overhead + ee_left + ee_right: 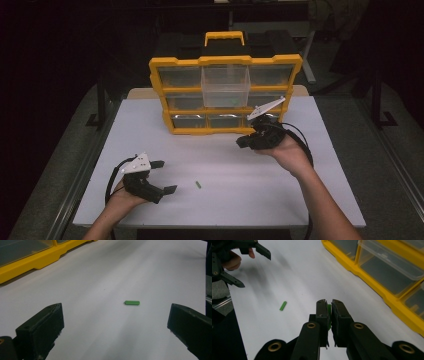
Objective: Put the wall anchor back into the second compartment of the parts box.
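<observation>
A yellow organizer (225, 95) with clear drawers stands upright at the back of the white table (220, 170); one clear drawer (226, 86) in its top row is pulled out. My right gripper (242, 142) is raised in front of the organizer's lower right and is shut on a small green piece (329, 315) pinched between its pads. A second green piece (198, 184) (132, 302) (283, 306) lies flat on the table. My left gripper (164, 176) rests open at the front left, its jaws either side of the line to that loose piece but well short of it.
The organizer's yellow base (32, 261) (372, 277) runs along the back. The table's front edge (215, 222) lies close to the left hand. Dark floor and metal rails surround the table.
</observation>
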`<state>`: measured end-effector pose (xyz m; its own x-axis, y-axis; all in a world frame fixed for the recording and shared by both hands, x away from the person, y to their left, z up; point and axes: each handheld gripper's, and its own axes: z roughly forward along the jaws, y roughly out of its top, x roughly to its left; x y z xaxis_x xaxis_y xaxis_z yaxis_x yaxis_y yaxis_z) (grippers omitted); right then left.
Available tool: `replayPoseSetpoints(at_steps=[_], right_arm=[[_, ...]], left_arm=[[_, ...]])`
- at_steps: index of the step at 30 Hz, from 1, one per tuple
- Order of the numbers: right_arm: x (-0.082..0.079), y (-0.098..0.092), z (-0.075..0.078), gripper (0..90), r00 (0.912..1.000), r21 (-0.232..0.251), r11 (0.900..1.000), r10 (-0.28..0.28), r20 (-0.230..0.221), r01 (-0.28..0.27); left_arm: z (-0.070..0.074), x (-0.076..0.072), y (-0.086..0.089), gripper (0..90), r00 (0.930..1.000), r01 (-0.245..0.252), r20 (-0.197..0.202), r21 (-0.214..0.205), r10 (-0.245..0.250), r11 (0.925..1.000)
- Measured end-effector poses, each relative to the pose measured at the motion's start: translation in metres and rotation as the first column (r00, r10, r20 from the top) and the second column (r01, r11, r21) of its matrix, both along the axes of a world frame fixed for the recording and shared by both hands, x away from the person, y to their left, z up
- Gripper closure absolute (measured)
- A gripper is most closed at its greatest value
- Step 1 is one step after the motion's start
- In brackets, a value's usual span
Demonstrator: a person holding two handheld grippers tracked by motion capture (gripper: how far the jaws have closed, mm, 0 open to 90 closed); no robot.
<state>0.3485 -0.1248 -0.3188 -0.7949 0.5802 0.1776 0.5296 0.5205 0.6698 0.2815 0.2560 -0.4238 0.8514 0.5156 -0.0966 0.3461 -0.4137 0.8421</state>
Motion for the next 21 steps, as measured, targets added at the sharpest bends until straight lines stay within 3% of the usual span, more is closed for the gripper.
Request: replayPoseSetpoints(at_steps=[21], right_arm=[[0.014,-0.027,0.07,83.0,0.9978,0.015,0.9992,-0.038,0.053,0.037]], left_arm=[[-0.001,0.0,-0.001,0.8,1.0,-0.001,-0.007,-0.005,0.001,1.0]])
